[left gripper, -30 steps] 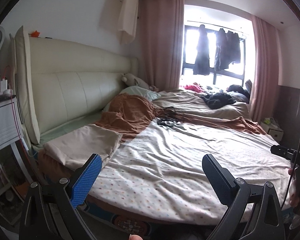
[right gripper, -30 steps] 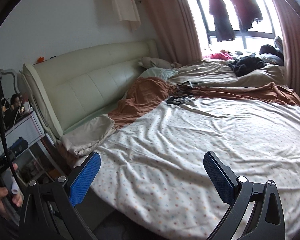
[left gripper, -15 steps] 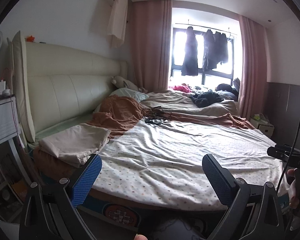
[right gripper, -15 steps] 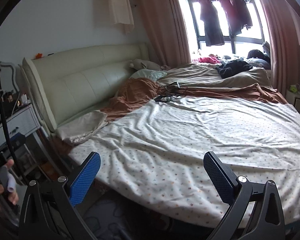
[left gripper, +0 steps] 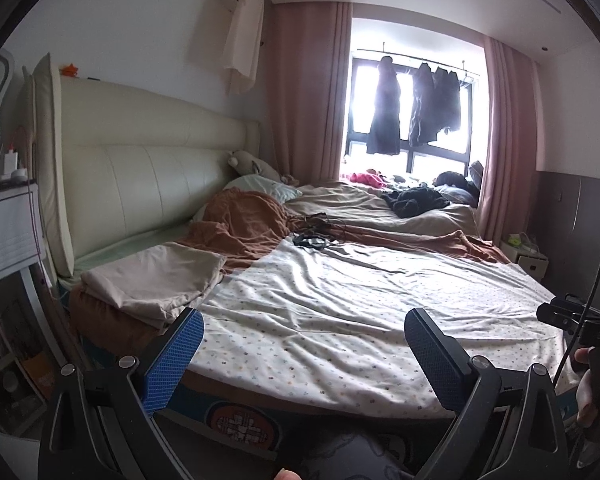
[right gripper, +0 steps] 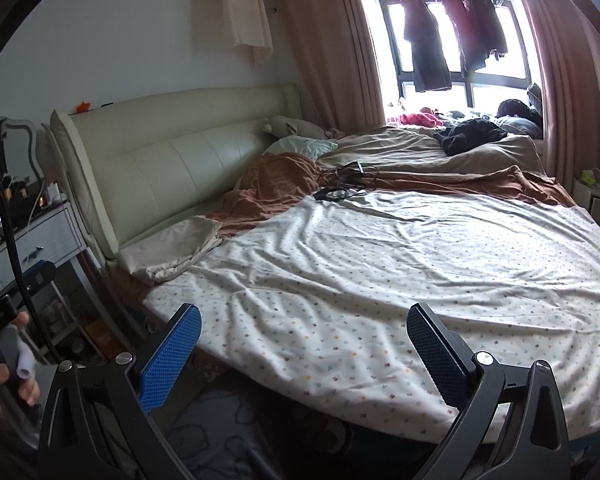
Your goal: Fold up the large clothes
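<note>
Both grippers pulled back, dotted sheet apparently beyond.

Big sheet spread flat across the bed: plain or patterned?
Patterned: the white sheet carries small scattered multicoloured dots. Clearest in the right wrist view.

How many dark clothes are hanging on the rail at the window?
3, as far as I can tell: one hangs alone at the left, and two hang close together at the right, and. They overlap against the glare, so another may be hidden.
</note>
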`<state>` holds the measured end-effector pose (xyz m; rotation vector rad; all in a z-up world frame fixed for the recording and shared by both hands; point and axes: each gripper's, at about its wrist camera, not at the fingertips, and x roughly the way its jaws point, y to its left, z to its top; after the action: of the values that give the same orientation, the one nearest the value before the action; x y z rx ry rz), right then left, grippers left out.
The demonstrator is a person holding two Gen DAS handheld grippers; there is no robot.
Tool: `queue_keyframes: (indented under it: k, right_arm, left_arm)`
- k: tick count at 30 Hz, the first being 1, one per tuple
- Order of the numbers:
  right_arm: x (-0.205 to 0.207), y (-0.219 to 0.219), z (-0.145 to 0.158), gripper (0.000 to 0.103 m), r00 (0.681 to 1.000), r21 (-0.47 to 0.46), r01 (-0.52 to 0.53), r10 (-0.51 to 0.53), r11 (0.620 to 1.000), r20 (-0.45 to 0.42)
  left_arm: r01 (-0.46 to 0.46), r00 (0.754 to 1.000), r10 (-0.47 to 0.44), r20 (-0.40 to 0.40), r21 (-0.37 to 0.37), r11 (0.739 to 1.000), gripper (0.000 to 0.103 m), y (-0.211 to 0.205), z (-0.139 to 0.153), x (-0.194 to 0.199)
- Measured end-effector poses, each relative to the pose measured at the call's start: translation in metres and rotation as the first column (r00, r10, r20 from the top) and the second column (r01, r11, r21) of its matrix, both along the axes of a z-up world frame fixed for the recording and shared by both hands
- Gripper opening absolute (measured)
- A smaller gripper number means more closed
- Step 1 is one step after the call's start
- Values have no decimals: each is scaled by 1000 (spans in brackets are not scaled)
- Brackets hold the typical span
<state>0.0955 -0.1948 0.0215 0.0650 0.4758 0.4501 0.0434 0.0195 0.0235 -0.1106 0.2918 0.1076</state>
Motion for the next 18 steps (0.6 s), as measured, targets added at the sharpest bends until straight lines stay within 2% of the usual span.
queue_keyframes:
  k: [18]
  right_arm:
    - [-1,7,-9,103,1000,11,1,-1,1000,-24]
  left_arm:
    - [-39,999,39,-4,-9,999,103,6,-2,-4]
